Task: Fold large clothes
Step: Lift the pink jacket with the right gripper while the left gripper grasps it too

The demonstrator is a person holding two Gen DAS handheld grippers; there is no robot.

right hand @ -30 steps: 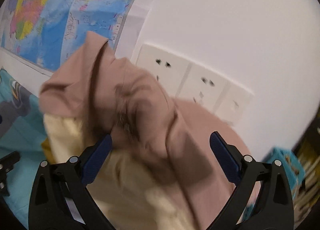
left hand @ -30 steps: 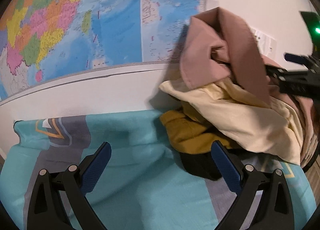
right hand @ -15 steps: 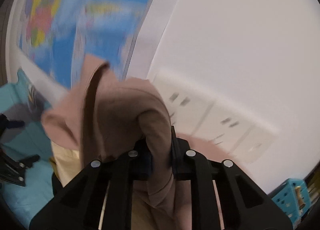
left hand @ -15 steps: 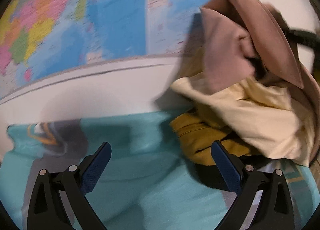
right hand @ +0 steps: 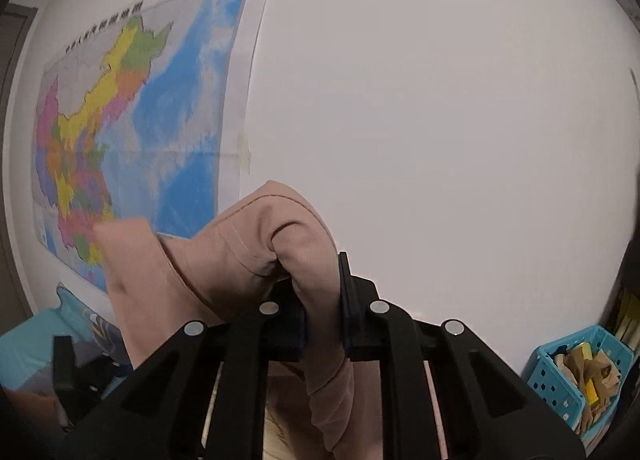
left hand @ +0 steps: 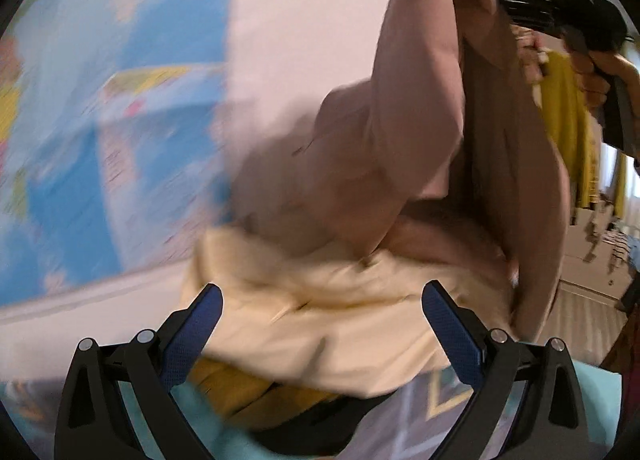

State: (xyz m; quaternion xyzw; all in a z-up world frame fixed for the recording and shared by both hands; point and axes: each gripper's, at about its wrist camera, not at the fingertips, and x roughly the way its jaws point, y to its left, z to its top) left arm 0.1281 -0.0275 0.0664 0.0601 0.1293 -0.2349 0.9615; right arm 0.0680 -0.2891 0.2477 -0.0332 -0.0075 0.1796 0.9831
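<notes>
Right wrist view: the right hand-held gripper (right hand: pixel 323 308) is clamped on a fold of the pink garment (right hand: pixel 256 256), held up before the white wall (right hand: pixel 440 119) and map (right hand: pixel 132 131). Left wrist view: the left hand-held gripper (left hand: pixel 318 316) gapes wide, empty, just before the cream garment (left hand: pixel 328 324) under the hanging pink cloth.

- My left wrist view smears badly with motion blur across the map (left hand: pixel 100 131).
- My right view stays sharp, evenly lit, edges fisheye-bent and dark.
</notes>
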